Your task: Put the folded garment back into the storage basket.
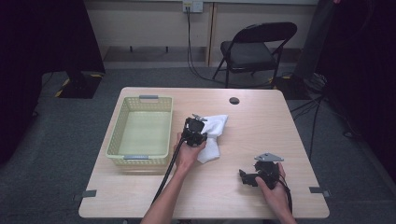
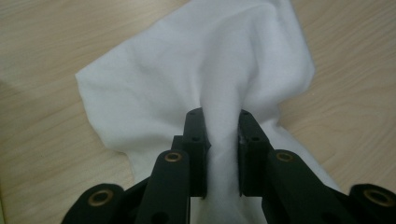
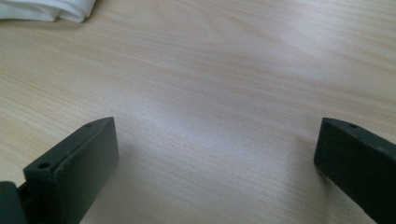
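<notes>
- Your table (image 1: 261,196), pale wood, carries the whole scene: a yellow-green basket (image 1: 122,122) on its left half, a white cloth (image 1: 215,133) near the middle, bare wood on the right.
- The basket stands with nothing in it, its long axis running away from you, its near right corner just beside your left hand (image 1: 187,156).
- The white cloth lies crumpled on the tabletop to the right of the basket, stretching from your left hand toward the table's far side; in the left gripper view the cloth (image 2: 196,70) fans out ahead of the jaws and lies partly on the wood.
- Your left gripper (image 2: 223,135) is clamped on a fold of that cloth, the pinched ridge rising between the two black jaws; in the high view the same gripper (image 1: 195,129) sits over the cloth's left edge.
- Your right gripper (image 1: 247,176) rests low at the table's near right, well apart from the cloth; its own view shows the jaws spread wide with only wood grain between them, and a corner of the cloth (image 3: 46,9) far off at the upper left.
- The move ahead likely turns on one fact: the basket lies directly left of the held cloth, and your left hand is the nearer one, so a short carry leftward over the rim would do it.
</notes>
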Demonstrator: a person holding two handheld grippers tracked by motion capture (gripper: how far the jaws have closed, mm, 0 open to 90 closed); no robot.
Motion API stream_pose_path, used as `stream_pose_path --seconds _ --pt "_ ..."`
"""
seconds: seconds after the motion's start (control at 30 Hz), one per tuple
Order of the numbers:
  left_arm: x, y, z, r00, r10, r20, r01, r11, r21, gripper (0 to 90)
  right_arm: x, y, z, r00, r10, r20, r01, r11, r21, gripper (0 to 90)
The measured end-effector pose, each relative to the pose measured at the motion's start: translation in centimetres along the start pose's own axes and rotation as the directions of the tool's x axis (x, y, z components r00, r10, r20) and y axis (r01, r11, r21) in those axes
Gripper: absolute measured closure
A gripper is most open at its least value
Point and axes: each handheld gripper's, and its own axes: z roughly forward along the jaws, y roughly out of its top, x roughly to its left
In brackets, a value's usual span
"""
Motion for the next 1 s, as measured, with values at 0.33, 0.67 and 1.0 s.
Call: stream_pose_path --seconds 0.33,0.67,1.0 --pt "0.0 0.7 -0.9 0.9998 0.020 0.007 -0.020 0.9998 -0.009 77.4 0.0 0.0 0.0 1.0000 0.002 0.001 -0.002 1.000 0.001 0.0" --pt "0.0 1.3 -2.3 0.9995 0.027 0.015 -0.026 0.9988 -0.042 77.4 0.0 0.0 0.0 1.0000 0.002 0.001 -0.002 1.000 0.001 0.0" --pt "0.2 1.5 -3.5 0.9995 0.028 0.017 -0.027 0.9975 -0.065 77.4 0.0 0.0 0.0 1.0000 0.003 0.002 -0.003 1.000 0.000 0.0"
